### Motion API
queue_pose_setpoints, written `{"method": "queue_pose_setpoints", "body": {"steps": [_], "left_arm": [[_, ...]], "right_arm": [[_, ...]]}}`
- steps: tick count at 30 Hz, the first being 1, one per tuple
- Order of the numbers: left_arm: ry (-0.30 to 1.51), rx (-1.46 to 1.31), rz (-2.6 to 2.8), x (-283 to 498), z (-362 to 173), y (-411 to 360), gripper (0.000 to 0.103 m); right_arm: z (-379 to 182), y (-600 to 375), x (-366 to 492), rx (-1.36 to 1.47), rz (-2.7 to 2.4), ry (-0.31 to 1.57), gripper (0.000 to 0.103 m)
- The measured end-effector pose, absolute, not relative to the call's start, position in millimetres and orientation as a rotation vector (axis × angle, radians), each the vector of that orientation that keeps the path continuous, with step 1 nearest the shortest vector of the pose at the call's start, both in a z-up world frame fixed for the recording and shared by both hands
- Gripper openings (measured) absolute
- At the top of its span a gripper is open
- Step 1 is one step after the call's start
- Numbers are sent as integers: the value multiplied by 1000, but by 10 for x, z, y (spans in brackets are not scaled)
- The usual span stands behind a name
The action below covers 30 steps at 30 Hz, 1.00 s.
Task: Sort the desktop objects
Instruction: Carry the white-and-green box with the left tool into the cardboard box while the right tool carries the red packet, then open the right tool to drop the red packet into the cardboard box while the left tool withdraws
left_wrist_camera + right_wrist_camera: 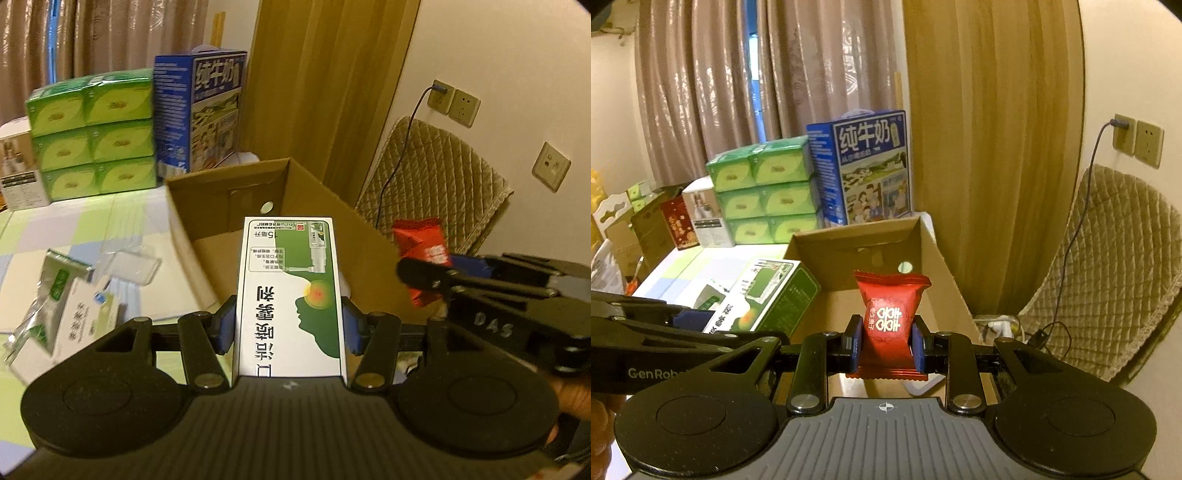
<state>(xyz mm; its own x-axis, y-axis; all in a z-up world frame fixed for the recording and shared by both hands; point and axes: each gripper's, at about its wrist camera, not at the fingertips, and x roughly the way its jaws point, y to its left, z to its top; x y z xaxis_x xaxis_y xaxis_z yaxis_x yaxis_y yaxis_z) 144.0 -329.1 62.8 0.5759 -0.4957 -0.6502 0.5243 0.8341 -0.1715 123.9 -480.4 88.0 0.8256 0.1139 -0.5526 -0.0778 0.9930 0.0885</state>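
While both loads hang over the open brown cardboard box point(871, 240), the step in hand appears to be depositing; next, each must part its jaws to drop. Left gripper point(288, 325): jaws closed on the tall white-and-green medicine carton point(290, 295). Right gripper point(886, 341): jaws closed on the red foil candy packet point(888, 317). Loose packets remain on the desk point(110, 221)

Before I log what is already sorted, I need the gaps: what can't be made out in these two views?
- Cardboard box floor: left wrist view, blocked by the spray box in the left tongs; right wrist view, by the red candy packet in the right tongs.
- Green-and-white packets: left view, blurred, print unreadable.
- Far clutter: right view, too small.
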Motion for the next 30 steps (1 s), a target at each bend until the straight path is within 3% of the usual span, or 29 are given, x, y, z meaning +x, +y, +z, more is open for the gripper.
{"method": "queue_pose_setpoints", "body": {"steps": [19,20,21,23,30], "left_arm": [[755,-5,-582,1711,392,-3137,51],[753,-5,-577,1707,395,-3114,51],[752,-6,-574,1706,397,-3093,51],[751,-11,-567,1697,400,-3042,51],[734,-25,-528,1564,432,-2721,60]], "right_arm": [[636,-4751,1532,93,129,636,24],[646,-4745,1543,102,149,625,29],[658,-4747,1544,114,152,613,43],[695,-4770,1508,137,133,587,55],[751,-4778,1140,178,96,566,61]]}}
